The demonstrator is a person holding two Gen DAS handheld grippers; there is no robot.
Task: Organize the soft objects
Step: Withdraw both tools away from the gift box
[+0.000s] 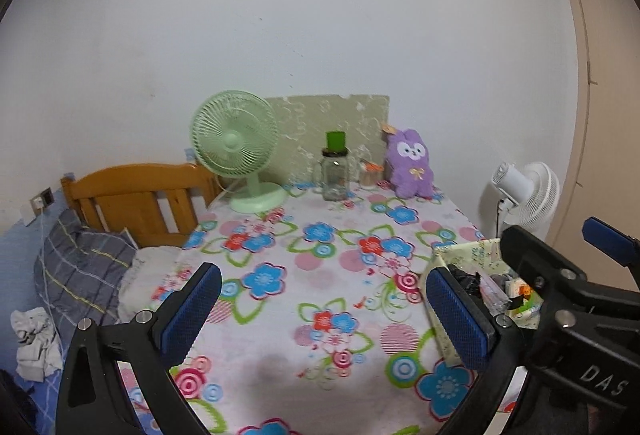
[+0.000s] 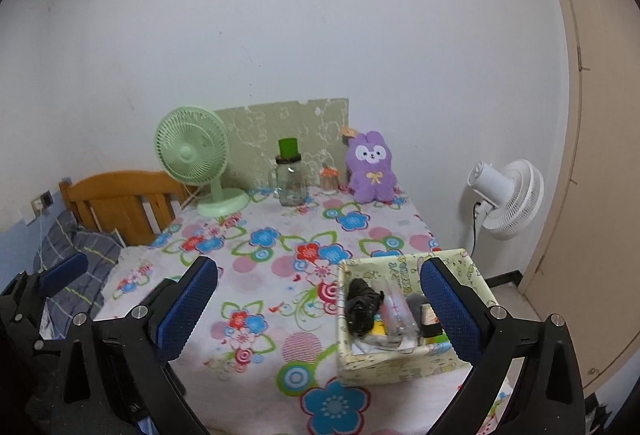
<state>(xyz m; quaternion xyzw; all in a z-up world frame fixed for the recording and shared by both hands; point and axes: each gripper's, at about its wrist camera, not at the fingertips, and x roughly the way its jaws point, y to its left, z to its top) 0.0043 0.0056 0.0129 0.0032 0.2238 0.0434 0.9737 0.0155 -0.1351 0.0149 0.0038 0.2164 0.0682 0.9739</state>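
Both tongs, the left gripper (image 1: 324, 315) and the right gripper (image 2: 320, 311), hang spread and empty low in their frames over the floral tablecloth (image 2: 280, 275), while the purple plush rabbit (image 2: 372, 167) sits upright right of centre, against the wall beside a small jar (image 2: 329, 179).

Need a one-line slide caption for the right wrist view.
Open right gripper hovers above floral table; purple plush sits at the far edge, patterned box nearby.
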